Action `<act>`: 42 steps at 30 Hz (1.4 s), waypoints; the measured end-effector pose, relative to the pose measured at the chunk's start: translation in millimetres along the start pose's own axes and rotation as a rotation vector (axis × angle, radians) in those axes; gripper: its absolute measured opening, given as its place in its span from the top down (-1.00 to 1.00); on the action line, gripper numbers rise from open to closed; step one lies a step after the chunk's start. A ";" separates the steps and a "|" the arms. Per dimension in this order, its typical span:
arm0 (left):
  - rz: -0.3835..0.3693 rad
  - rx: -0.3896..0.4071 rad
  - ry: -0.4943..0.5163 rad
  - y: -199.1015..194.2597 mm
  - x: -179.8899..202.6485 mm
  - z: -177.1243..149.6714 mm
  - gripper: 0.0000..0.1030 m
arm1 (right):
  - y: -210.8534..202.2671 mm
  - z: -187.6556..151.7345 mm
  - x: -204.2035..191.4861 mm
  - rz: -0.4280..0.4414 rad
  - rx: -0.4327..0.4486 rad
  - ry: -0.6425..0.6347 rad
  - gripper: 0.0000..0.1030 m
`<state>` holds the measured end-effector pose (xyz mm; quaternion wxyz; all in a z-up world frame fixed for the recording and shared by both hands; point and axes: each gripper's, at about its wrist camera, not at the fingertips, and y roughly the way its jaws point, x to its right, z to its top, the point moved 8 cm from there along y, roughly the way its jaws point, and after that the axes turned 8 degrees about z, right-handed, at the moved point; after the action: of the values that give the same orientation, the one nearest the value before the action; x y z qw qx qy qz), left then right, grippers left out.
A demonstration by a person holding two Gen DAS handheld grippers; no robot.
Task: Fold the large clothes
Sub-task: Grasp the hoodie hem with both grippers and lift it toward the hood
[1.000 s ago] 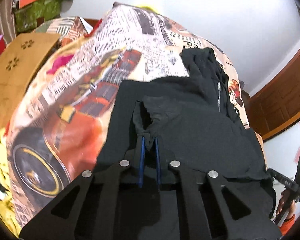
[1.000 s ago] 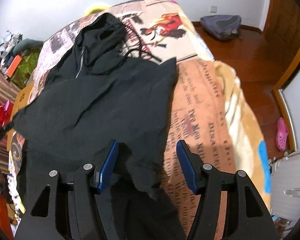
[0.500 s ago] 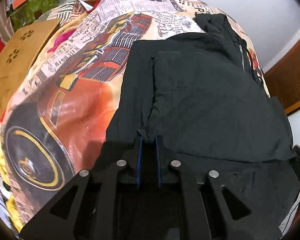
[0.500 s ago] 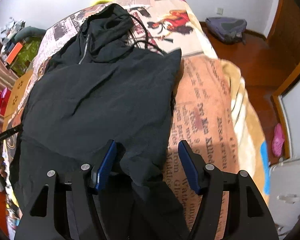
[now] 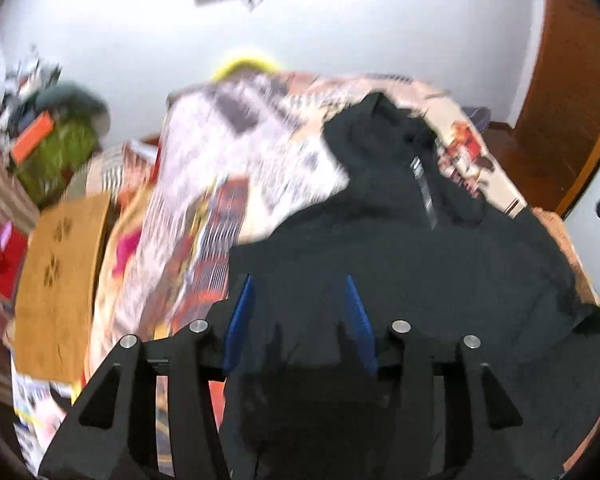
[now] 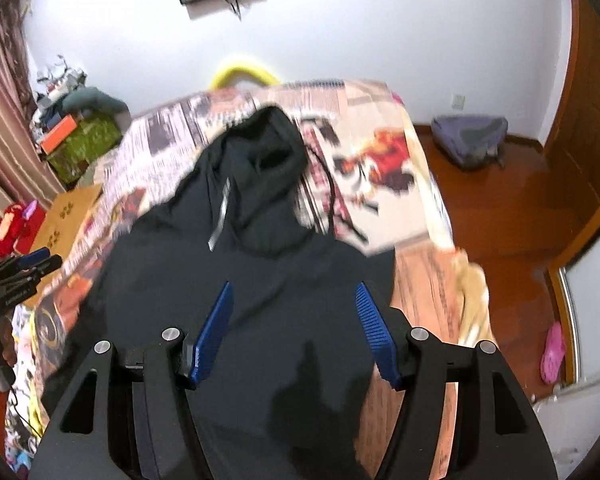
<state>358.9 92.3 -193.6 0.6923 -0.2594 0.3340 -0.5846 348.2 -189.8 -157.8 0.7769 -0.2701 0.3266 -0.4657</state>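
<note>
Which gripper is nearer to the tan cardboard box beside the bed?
Left. The left gripper hovers at the black hoodie's edge, on the side of the tan cardboard box. The right gripper hovers over the hoodie's opposite side, farther away.

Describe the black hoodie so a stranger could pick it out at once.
Start at the bed with the newspaper-and-car print cover. The black hoodie lies spread across it, hood toward the far wall. It is the only plain black thing there, with a silver zipper down its chest.
</note>
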 end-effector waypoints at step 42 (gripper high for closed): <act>-0.024 -0.157 -0.054 221.8 123.8 120.1 0.80 | 218.3 69.5 25.1 0.009 -0.156 0.212 0.74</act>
<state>603.5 7.2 -302.5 0.6715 -0.3325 0.3567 -0.5579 529.3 -112.6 -277.7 0.7166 -0.2774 0.4433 -0.4615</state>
